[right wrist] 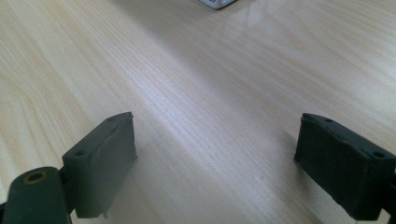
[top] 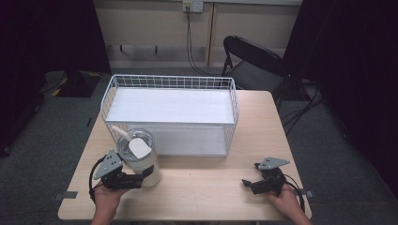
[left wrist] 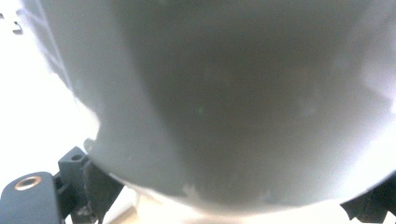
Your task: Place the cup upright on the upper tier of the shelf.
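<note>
Fingers of the left gripper (top: 139, 180) sit on either side of the white tumbler's (top: 140, 161) lower body, closed against it as far as the high view lets me judge; in the left gripper view the tumbler (left wrist: 243, 102) wall swells right up to the camera, with one dark finger (left wrist: 100, 189) at its lower left edge and the other just peeking at the lower right, so the grasp looks made. Tumbler stands upright on the desk (top: 202, 197), clear lid on top with a straw leaning away toward the wire basket (top: 171, 115). That basket, white-lined and with nothing in it, stands just beyond the left fingers, its front wall near the tumbler but apart from it. Fingers of the right gripper (top: 250, 184) rest well apart from the tumbler, off to the other side, spread wide over bare wood; the right gripper view shows both dark pads (right wrist: 105, 158) parted with nothing between them. Judgement on progress: the grip on the tumbler appears secured, the lift not yet begun, base seemingly on the desk. What seems left is raising it and carrying it forward, likely into the basket, then letting go. Right gripper idle, no part in the work so far as I can tell.
</note>
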`<state>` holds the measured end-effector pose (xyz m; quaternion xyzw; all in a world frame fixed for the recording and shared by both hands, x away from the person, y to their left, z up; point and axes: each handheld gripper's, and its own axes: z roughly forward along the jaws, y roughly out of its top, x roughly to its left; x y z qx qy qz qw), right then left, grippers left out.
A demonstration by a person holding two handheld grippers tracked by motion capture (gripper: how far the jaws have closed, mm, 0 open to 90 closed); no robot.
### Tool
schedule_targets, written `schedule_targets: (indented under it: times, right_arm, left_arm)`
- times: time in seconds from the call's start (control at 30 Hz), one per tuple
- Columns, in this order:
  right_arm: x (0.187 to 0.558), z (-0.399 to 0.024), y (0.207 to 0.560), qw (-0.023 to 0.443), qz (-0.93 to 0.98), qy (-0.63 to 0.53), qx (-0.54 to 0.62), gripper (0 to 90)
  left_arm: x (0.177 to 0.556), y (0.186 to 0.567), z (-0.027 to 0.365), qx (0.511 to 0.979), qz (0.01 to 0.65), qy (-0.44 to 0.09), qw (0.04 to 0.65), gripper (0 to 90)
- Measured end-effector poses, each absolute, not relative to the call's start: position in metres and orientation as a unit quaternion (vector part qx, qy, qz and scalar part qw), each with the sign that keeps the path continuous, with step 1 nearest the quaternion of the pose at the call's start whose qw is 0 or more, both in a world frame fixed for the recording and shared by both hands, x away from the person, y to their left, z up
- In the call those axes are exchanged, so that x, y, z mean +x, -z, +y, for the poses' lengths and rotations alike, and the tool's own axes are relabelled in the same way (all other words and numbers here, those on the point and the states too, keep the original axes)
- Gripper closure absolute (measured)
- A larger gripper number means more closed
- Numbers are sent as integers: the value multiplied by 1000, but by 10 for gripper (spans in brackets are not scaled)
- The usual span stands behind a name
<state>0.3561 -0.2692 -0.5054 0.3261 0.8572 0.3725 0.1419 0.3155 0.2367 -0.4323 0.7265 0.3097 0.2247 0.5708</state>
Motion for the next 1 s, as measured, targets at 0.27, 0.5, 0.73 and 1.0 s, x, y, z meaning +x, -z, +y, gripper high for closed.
schedule_targets:
  times: [0.27,0.5,0.73,1.0]
  right_arm:
    - [356,-269,505,142,857,-372,326,115]
    - [356,-269,505,142,857,-372,326,115]
    - [356,-269,505,142,857,-372,326,115]
    - [356,-269,505,142,857,-372,326,115]
  left_arm:
    - [321,399,232,731,311,-215,569,100]
    - [326,378,231,735,318,-206,562,100]
    - [331,357,228,742,316,-199,556,100]
    - [333,336,226,739,316,-195,562,101]
